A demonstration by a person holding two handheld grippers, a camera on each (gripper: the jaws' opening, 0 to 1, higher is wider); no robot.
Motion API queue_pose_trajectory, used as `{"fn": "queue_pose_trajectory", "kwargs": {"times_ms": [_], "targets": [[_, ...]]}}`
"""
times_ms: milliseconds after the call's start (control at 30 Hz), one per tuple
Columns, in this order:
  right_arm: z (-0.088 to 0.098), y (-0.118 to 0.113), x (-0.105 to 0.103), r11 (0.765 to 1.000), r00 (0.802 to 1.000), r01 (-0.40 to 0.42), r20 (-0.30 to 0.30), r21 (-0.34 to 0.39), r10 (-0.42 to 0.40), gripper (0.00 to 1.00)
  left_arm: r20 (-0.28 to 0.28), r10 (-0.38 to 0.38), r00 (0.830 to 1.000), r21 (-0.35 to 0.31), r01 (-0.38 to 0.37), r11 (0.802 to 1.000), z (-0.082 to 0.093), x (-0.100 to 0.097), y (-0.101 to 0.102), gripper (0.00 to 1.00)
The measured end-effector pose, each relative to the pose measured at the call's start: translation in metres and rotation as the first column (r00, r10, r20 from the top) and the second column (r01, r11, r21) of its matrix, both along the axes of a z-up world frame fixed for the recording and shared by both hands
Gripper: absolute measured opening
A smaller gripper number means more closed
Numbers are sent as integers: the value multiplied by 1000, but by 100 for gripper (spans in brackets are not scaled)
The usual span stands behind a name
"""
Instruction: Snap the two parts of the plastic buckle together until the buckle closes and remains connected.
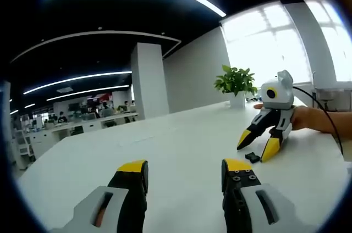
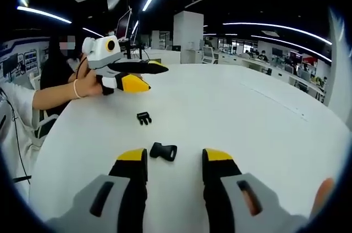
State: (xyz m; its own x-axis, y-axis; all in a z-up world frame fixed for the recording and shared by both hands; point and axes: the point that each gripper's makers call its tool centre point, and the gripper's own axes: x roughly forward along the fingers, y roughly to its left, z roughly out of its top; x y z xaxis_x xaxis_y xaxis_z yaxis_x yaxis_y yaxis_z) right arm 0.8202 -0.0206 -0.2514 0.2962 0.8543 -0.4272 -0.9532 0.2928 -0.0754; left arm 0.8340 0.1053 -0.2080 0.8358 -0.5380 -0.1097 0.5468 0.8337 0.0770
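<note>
Table (image 2: 247, 123): white, smooth, broad; small parts may skid on it.

Left gripper (image 1: 185, 170): jaws wide apart, holding nothing, hovering over bare table. Also seen across the table in the right gripper view (image 2: 144, 75).

Right gripper (image 2: 175, 159): jaws wide apart, holding nothing, with the socket (image 2: 164, 151) lying between and just beyond its tips. Also seen in the left gripper view (image 1: 263, 144).

Prong part (image 2: 144, 117): lies apart from the socket, nearer the left gripper.

Judgement: both parts are light, stiff, slick black plastic. Grip each across its flat body, mating ends left free.
</note>
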Motion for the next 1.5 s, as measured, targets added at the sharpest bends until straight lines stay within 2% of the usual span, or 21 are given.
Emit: {"fn": "queue_pose_trajectory", "kwargs": {"times_ms": [167,300,900,1000,1067,1100,1133,1200,1267,1300,1500], "targets": [[-1,2,-2,1000,1000,-1,-9,7,1,36,0,1,1000,6,-1,1000,-1,0,0,54],[-1,5,-10,1000,1000,-22,-9,4,22,19,0,1,1000,8,-1,1000,-1,-1,0,54],[5,-5,3,998,998,66,-16,16,-66,18,2,1,1000,7,-1,1000,0,-3,-1,54],[5,-18,11,980,980,196,-22,-19,-196,18,2,1,1000,6,-1,1000,0,-2,0,54],[8,-30,18,953,954,301,0,-31,-301,18,1,1,1000,14,-1,1000,-1,0,-1,54],[9,-38,22,931,932,363,6,-35,-363,18,0,1,1000,23,-1,1000,-3,0,-2,54],[10,-42,21,921,922,387,22,-54,-386,18,-1,1,1000,30,-1,1000,-3,1,-2,54],[18,-41,19,915,915,403,47,-26,-401,18,-1,0,1000,39,0,999,-4,0,-3,54],[22,-41,19,912,912,410,18,-1,-410,17,0,-1,1000,47,1,999,-5,-1,-3,54],[22,-42,18,905,905,426,-1,0,-426,17,1,-2,1000,49,2,999,-5,-1,-3,54],[22,-51,14,877,877,480,-9,-13,-480,17,2,-3,1000,49,3,999,-5,-3,-3,54]]}}
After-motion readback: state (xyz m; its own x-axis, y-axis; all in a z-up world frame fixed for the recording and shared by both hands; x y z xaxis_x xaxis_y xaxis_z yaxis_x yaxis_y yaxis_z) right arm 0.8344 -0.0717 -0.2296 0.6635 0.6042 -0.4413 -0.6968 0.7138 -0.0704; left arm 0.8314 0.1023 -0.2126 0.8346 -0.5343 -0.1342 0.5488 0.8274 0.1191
